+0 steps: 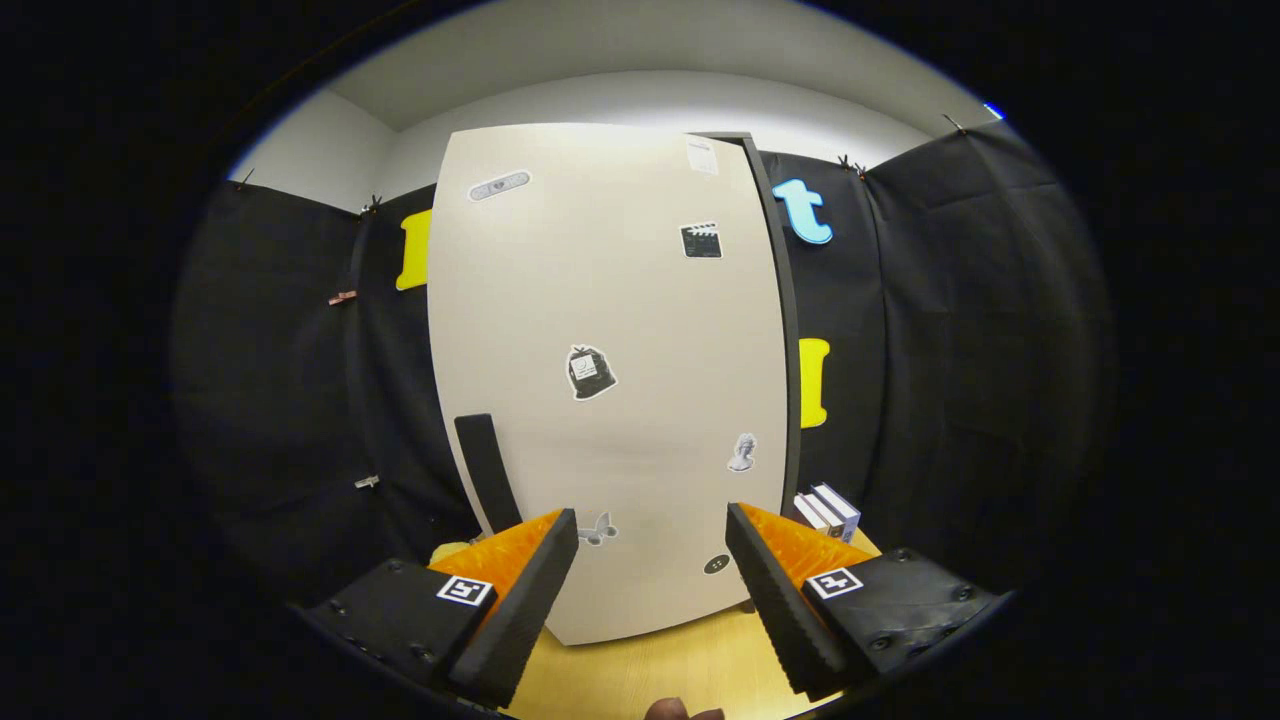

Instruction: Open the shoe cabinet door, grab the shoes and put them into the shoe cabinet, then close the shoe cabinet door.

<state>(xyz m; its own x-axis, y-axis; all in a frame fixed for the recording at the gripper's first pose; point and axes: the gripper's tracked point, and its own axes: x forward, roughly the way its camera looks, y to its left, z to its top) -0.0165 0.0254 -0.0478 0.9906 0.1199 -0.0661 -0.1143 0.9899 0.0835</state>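
The tall cabinet door [610, 380] is plain beige with small black-and-white stickers and a black handle [487, 470]; the wooden table [660, 670] is light yellow.

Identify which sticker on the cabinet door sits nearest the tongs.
The butterfly sticker, just beside the left finger's tip; the open tongs hold nothing, and other stickers sit higher or farther.

Claw-mounted fisheye faces closed shoe cabinet door [610, 380] head-on, close, from low above table [650, 670].
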